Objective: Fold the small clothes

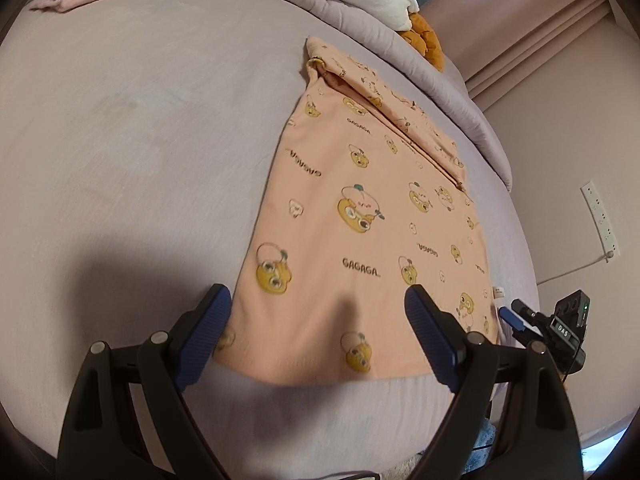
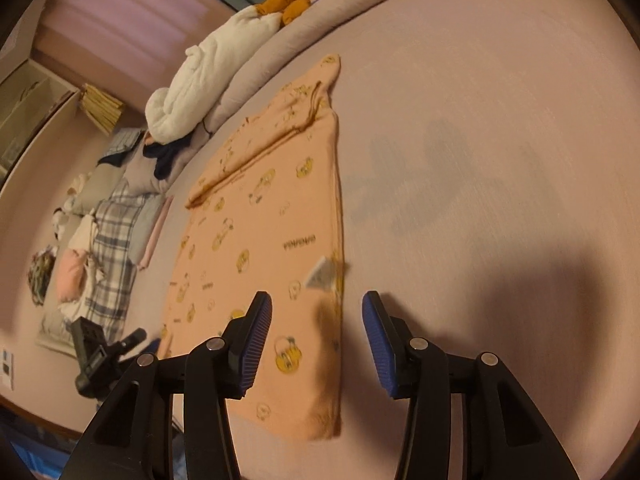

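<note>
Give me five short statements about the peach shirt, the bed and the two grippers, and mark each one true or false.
1. The peach shirt lies spread on the lilac bed sheet. True.
2. The left gripper is clamped on the shirt's hem. False: its jaws stand wide open above the hem, nothing between the pads.
3. One sleeve is folded over onto the shirt's body. True.
4. The right gripper holds a sock. False: it is open and empty over the shirt's edge.
5. A white plush toy lies on the rolled duvet beyond the shirt. True.
</note>
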A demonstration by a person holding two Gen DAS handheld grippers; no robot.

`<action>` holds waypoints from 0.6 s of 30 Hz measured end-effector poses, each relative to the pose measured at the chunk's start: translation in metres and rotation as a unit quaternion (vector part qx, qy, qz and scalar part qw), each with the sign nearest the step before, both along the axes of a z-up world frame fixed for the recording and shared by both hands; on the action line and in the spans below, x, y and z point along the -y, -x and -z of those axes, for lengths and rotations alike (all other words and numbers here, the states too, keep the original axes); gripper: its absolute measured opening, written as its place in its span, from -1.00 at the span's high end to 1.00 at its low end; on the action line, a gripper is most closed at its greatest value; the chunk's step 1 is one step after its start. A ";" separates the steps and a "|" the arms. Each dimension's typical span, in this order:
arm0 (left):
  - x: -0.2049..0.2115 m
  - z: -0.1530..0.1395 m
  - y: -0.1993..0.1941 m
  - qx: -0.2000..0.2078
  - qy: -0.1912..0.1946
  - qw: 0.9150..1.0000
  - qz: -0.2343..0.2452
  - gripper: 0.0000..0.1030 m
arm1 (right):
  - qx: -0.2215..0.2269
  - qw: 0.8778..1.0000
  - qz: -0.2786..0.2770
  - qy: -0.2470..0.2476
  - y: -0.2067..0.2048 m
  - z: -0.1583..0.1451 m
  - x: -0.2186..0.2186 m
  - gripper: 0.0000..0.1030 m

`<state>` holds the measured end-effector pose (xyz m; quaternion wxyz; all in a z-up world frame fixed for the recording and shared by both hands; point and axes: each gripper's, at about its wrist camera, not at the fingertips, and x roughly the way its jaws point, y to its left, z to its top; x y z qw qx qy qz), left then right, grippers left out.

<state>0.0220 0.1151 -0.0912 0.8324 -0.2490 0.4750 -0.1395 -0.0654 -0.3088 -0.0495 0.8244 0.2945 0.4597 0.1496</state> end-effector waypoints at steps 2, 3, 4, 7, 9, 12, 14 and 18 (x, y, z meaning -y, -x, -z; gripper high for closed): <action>-0.002 0.001 0.002 -0.001 0.005 1.000 -0.003 -0.72 | -0.003 1.000 -0.004 0.005 0.002 0.001 -0.003 0.08; -0.003 0.000 0.004 0.000 0.008 1.000 -0.005 -0.72 | -0.004 1.000 -0.007 0.006 0.004 0.002 -0.005 0.08; -0.004 0.000 0.004 0.001 0.009 1.000 -0.006 -0.72 | -0.004 1.000 -0.010 0.006 0.005 0.003 -0.006 0.08; -0.006 0.000 0.004 0.003 0.011 1.000 -0.010 -0.72 | -0.009 1.000 -0.017 0.007 0.006 0.006 -0.010 0.08; -0.009 0.000 0.001 0.005 0.014 1.000 -0.013 -0.72 | -0.011 1.000 -0.022 0.005 0.006 0.009 -0.013 0.08; -0.015 0.002 -0.003 0.004 0.013 1.000 -0.021 -0.72 | -0.012 1.000 -0.028 0.003 0.002 0.010 -0.016 0.07; -0.018 0.004 -0.007 0.005 0.021 1.000 -0.021 -0.72 | -0.012 0.999 -0.034 0.001 0.000 0.011 -0.019 0.06; -0.020 0.006 -0.018 0.007 0.027 0.999 -0.016 -0.73 | -0.012 0.999 -0.045 -0.002 -0.004 0.013 -0.026 0.05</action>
